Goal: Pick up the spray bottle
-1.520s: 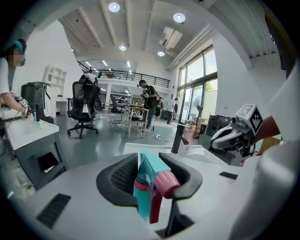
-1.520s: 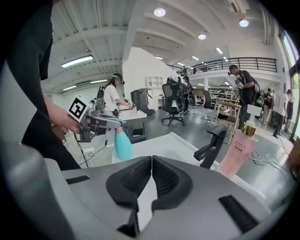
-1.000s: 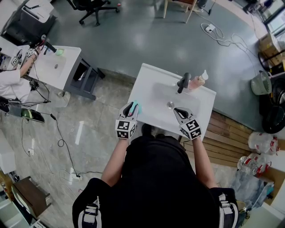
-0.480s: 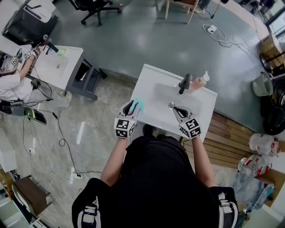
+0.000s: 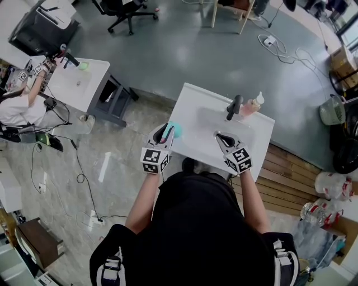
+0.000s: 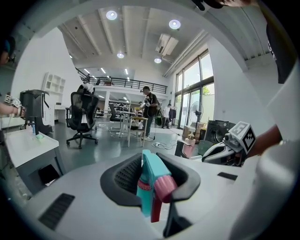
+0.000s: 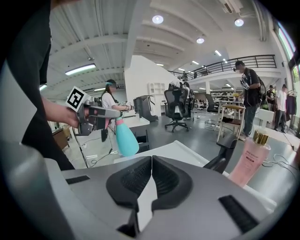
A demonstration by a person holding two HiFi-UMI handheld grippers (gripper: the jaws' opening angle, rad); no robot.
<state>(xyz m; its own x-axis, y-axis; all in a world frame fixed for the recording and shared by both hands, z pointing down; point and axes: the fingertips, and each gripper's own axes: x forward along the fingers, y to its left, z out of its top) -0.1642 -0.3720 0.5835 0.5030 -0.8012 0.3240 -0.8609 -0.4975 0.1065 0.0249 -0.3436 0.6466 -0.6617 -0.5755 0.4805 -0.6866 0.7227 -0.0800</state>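
The teal spray bottle (image 5: 174, 130) with its pink nozzle (image 6: 163, 188) is clamped by the head in my left gripper (image 5: 164, 133), which is shut on it. In the right gripper view the bottle's teal body (image 7: 125, 137) hangs in the air below the left gripper (image 7: 96, 114), clear of the white washbasin unit (image 5: 187, 106). My right gripper (image 5: 222, 137) hovers over the basin with its jaws closed together and nothing between them; its pads (image 7: 151, 180) meet at the tips.
A black faucet (image 5: 233, 106) and a pink soap pump bottle (image 5: 251, 104) stand at the basin's far edge. Another person works at a second white basin unit (image 5: 72, 84) far left. Office chairs (image 5: 124, 8) and cables lie beyond; wooden decking (image 5: 291, 179) runs along the right.
My left gripper has lifted upward with the spray bottle held in it. The right gripper has stayed over the basin, barely shifting.
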